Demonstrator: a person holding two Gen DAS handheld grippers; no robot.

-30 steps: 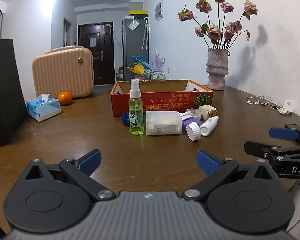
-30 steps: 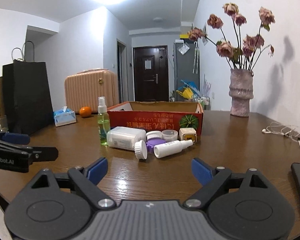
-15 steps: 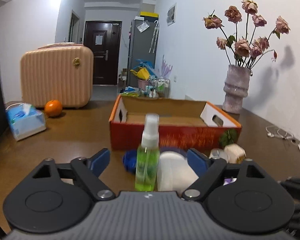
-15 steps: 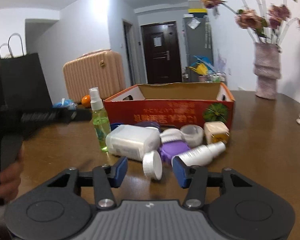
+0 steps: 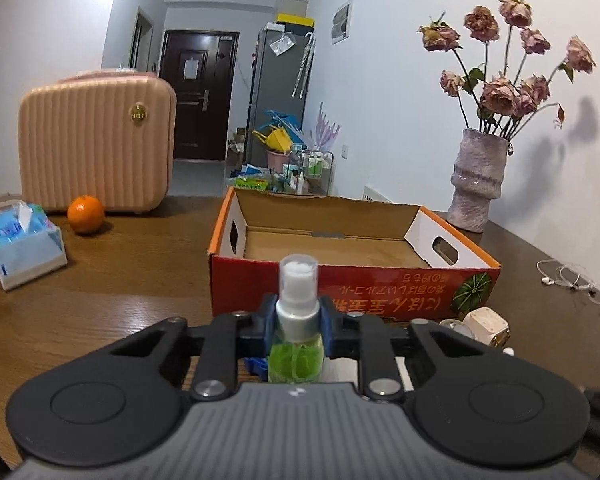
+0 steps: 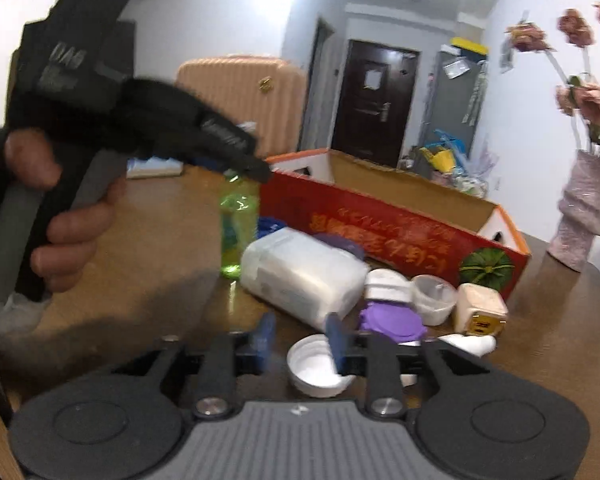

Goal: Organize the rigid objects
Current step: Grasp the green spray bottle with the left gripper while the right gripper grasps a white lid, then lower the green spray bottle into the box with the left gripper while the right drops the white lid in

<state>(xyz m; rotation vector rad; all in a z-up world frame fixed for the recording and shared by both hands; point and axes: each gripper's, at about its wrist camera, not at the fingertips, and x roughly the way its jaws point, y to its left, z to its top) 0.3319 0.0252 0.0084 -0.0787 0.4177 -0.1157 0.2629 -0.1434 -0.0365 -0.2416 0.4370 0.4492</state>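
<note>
A green spray bottle (image 5: 296,356) stands upright on the table in front of the red cardboard box (image 5: 380,292). My left gripper (image 5: 298,320) is shut on its neck. From the right wrist view the same bottle (image 6: 238,224) shows under the left gripper (image 6: 254,170), which a hand holds. My right gripper (image 6: 300,336) hangs low over the pile; its jaws are opening and the pads press on nothing. Just ahead lies a white container (image 6: 300,276) on its side. A white cap (image 6: 312,372) sits partly behind the right finger. A purple lid (image 6: 388,320) is close by.
A small clear jar (image 6: 434,296), a cream cube (image 6: 480,312) and a white tube (image 6: 468,344) lie by the box (image 6: 380,224). Behind are a pink suitcase (image 5: 96,140), an orange (image 5: 86,214), a tissue pack (image 5: 24,244), a flower vase (image 5: 478,184) and earphones (image 5: 572,280).
My left gripper moved forward to the spray bottle and shut on its neck. The right gripper came closer to the pile, its jaws narrowed, and its view tilted.
</note>
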